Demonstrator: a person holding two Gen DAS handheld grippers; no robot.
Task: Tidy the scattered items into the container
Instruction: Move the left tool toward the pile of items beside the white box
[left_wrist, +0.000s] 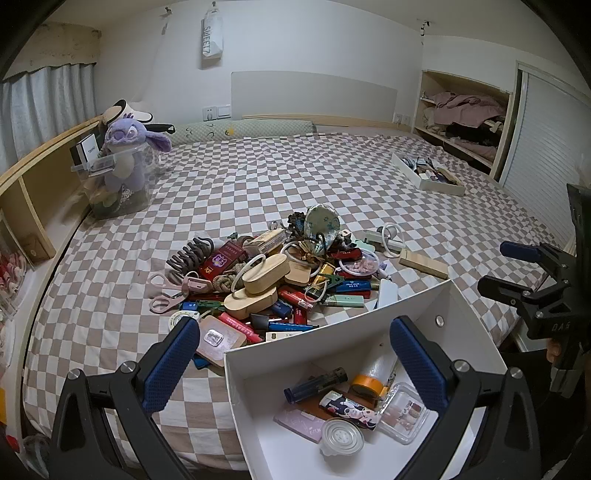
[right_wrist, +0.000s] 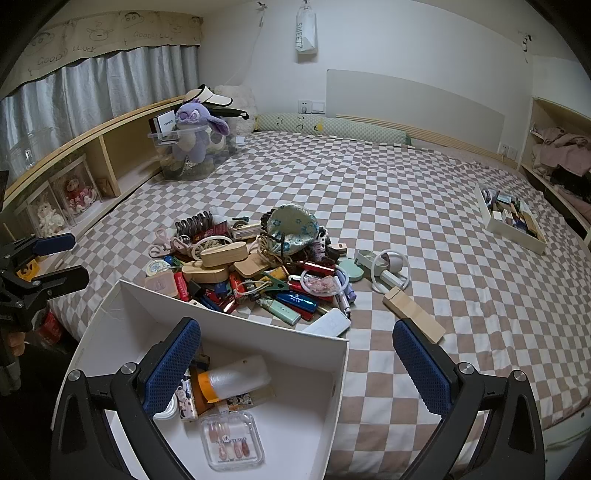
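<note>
Both the left tool (left_wrist: 291, 363) and right tool (right_wrist: 295, 363) are held wide open, empty, above the white box (left_wrist: 332, 330) on the bed (right_wrist: 461, 295). The tangled pile (right_wrist: 258, 266) lies just beyond; neighbours could be dragged out and spilled when one item is lifted.

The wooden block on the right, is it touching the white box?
Apart. The right wrist view shows checkered sheet between the wooden block and the white box.

Both wrist cameras looked down and forward across the checkered bed (left_wrist: 295, 177) from its near edge, close above the white box (left_wrist: 236, 373). Both shared the box, the clutter pile (right_wrist: 258, 258) and the headboard (right_wrist: 413, 96).
</note>
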